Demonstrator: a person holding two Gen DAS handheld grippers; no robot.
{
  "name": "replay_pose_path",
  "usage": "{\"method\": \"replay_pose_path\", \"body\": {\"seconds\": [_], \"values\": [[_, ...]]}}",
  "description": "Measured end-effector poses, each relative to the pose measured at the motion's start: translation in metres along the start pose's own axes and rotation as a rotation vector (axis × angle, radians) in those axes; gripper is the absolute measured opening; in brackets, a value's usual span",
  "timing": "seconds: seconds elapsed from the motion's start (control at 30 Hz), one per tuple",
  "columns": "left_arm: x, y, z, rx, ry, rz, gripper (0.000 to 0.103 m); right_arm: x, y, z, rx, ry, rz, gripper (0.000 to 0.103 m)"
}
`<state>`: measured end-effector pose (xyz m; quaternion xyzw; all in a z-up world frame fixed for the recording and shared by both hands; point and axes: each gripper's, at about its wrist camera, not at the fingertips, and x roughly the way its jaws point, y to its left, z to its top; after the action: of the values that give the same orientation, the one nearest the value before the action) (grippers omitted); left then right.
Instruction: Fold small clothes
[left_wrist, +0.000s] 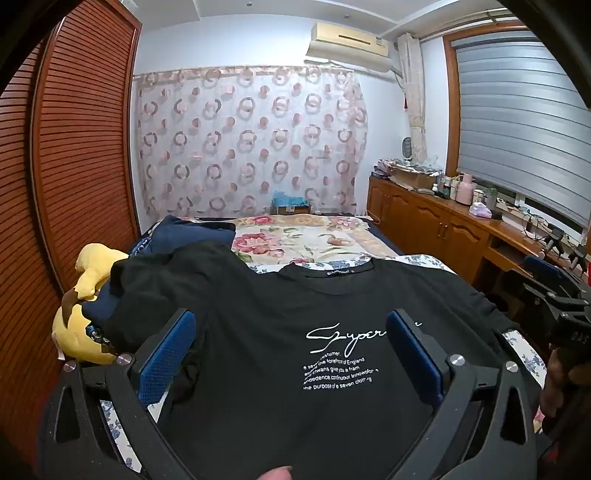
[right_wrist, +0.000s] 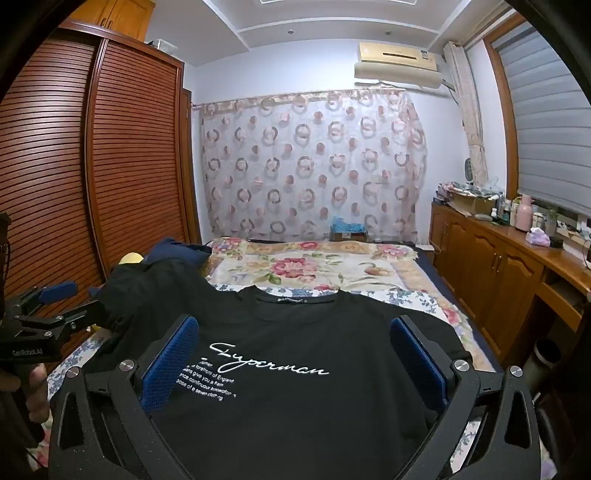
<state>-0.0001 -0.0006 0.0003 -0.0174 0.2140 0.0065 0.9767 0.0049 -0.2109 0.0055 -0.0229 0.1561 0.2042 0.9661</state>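
Observation:
A black T-shirt (left_wrist: 280, 332) with white script lettering lies face up and flat on the bed, collar away from me; it shows again in the right wrist view as the same T-shirt (right_wrist: 295, 332). My left gripper (left_wrist: 291, 343) hovers over its chest, jaws wide open, blue pads clear of the cloth. My right gripper (right_wrist: 295, 347) hangs likewise over the shirt, wide open and empty. The shirt's left sleeve lies rumpled against a pile of dark clothes (left_wrist: 177, 251). The right gripper also appears at the right edge of the left wrist view (left_wrist: 565, 314).
A floral bedspread (left_wrist: 306, 236) covers the bed beyond the shirt. A yellow plush toy (left_wrist: 85, 317) lies at the left edge by the slatted wardrobe (left_wrist: 81, 147). A wooden sideboard (right_wrist: 509, 266) with clutter runs along the right wall. A patterned curtain (right_wrist: 314, 166) hangs behind.

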Motion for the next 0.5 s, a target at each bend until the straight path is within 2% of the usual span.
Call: {"method": "replay_pose_path", "body": {"seconds": [0.5], "values": [[-0.0007,0.0002,0.0042,-0.006,-0.006,0.004,0.103,0.0001,-0.0017,-0.0006,0.006,-0.008,0.002,0.103]]}}
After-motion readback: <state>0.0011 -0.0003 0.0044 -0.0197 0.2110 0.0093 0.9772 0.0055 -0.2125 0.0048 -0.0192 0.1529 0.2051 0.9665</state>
